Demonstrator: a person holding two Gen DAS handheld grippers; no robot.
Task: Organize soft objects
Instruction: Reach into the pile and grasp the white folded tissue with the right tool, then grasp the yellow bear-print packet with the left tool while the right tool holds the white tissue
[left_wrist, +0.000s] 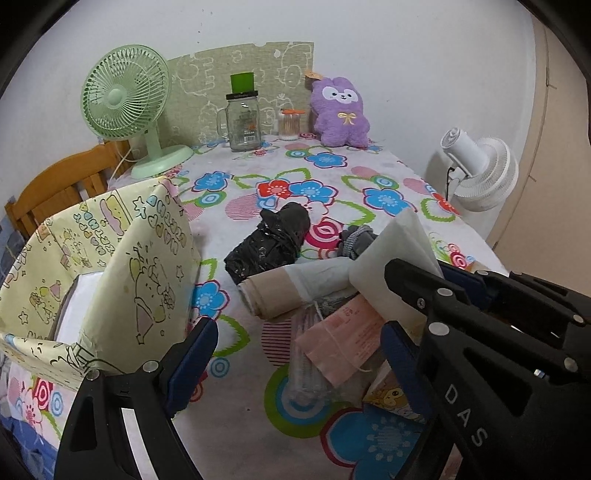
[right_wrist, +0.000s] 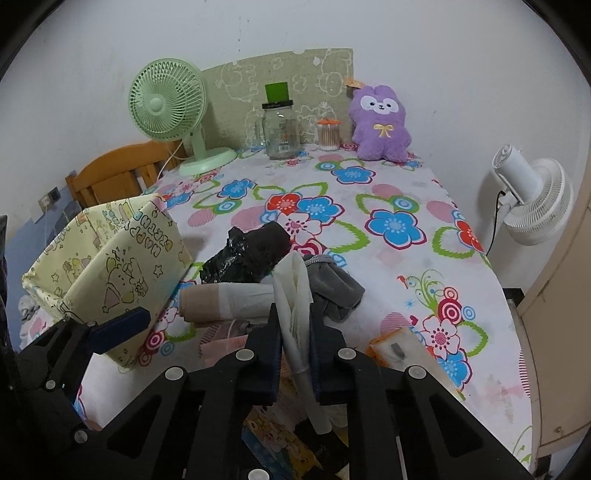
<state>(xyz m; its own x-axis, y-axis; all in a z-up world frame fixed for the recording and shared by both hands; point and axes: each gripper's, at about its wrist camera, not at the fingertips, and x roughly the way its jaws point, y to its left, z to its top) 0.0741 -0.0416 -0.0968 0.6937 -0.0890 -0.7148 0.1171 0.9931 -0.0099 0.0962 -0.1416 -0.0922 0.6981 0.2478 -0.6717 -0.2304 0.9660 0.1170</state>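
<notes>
Right gripper (right_wrist: 294, 328) clamped on white folded tissue (right_wrist: 293, 291), frame center; left gripper (left_wrist: 295, 354) spread wide, empty, over pink mask (left_wrist: 347, 343) on counter (left_wrist: 240, 417).

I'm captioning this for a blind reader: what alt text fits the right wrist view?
The right gripper is shut on a white tissue above a pile of rolls and cloths on a flowered tablecloth. A yellow box stands at left; a green fan, jar and purple plush line the far wall.
</notes>
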